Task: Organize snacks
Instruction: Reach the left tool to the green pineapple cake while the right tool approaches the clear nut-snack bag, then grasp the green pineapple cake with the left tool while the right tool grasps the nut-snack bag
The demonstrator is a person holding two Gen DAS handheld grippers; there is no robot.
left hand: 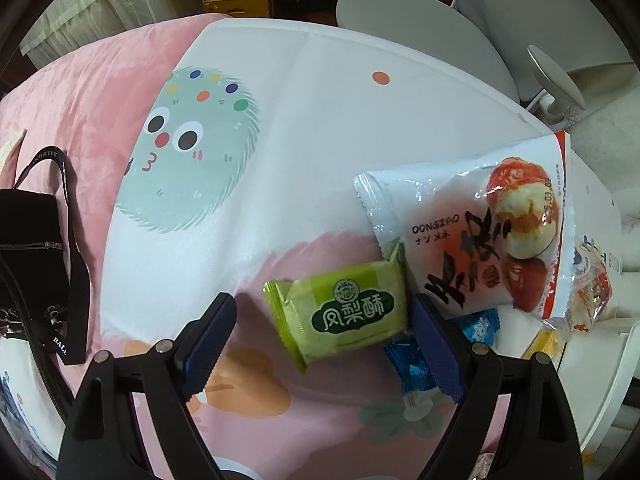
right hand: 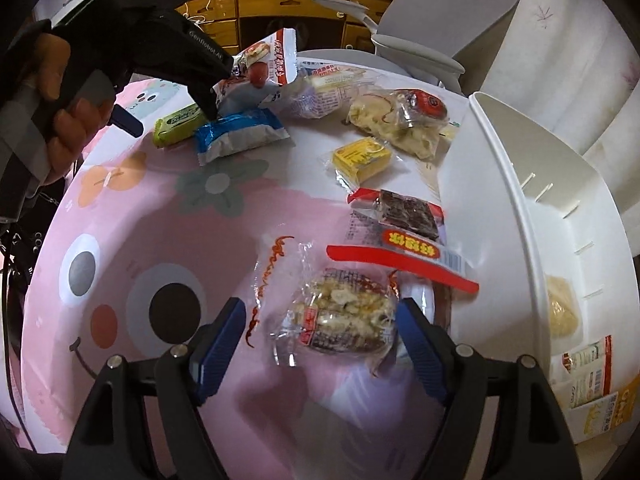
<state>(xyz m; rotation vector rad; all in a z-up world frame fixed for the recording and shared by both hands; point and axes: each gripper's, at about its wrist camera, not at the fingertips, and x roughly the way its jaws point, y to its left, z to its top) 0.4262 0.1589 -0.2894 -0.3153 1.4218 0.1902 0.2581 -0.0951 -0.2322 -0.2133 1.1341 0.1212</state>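
The left hand-held gripper (left hand: 322, 344) pointed down at the surface (left hand: 312, 120) with its blue pads spread wide, and the green pineapple-cake packet (left hand: 340, 312) lay flat between them, close to the right pad but not visibly clamped by either. Just beside that pad, partly under it, sat a blue wrapped snack (left hand: 416, 364), and beyond the green packet lay a large white jujube bag (left hand: 448, 232), its lower corner touching the green wrapper. Farther off, a black strapped bag (left hand: 36, 240) rested on the pink cloth at the left edge. The right hand-held gripper (right hand: 320, 344) also stood open, a clear-wrapped peanut crisp bar (right hand: 344, 316) lying between its pads, near the right one, with no squeeze on the wrapper that could be seen. Just past it lay a red-edged packet of dark fruit slices (right hand: 404, 220), then a small yellow packet (right hand: 362, 158) and a clear bag of pale pastry (right hand: 400, 120). A white divided storage bin (right hand: 532, 184) stood along the right side of the surface, holding a pale snack and some printed sachets. At the far left a person's hand (right hand: 64, 120) gripped the other tool above the green and blue packets, and a grey chair (right hand: 440, 20) stood behind
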